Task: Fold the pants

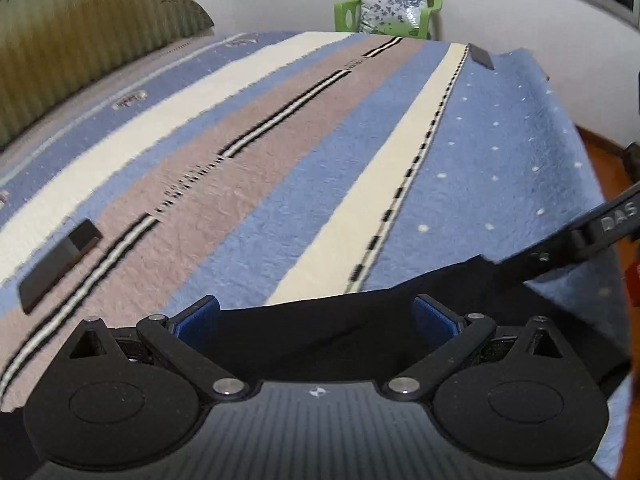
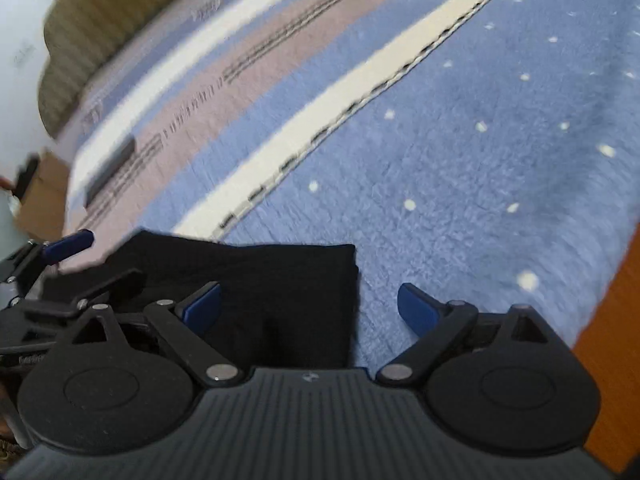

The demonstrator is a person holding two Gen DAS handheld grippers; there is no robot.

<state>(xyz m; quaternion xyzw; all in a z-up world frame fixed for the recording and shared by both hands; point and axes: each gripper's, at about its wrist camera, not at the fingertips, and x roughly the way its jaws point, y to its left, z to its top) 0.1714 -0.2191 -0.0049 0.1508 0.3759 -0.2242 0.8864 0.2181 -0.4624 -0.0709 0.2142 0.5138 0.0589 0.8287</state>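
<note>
The black pants (image 1: 328,332) lie on a striped blue, cream and tan blanket (image 1: 280,152) near its front edge. My left gripper (image 1: 316,320) is open, its blue pads (image 1: 198,322) spread wide over the dark cloth. My right gripper (image 2: 310,308) is open too, over the right edge of the pants (image 2: 280,292). One of its blue pads (image 2: 418,310) is over bare blanket (image 2: 460,140). The left gripper (image 2: 68,242) shows at the left of the right wrist view. The right gripper's arm (image 1: 592,232) shows at the right of the left wrist view.
A black flat bar (image 1: 60,264) lies on the blanket at the left and another (image 1: 482,56) at the far edge. A green plastic chair (image 1: 388,4) with a floral cushion stands behind. An olive ribbed headboard (image 1: 80,36) is at the far left. Orange floor (image 2: 612,320) lies to the right.
</note>
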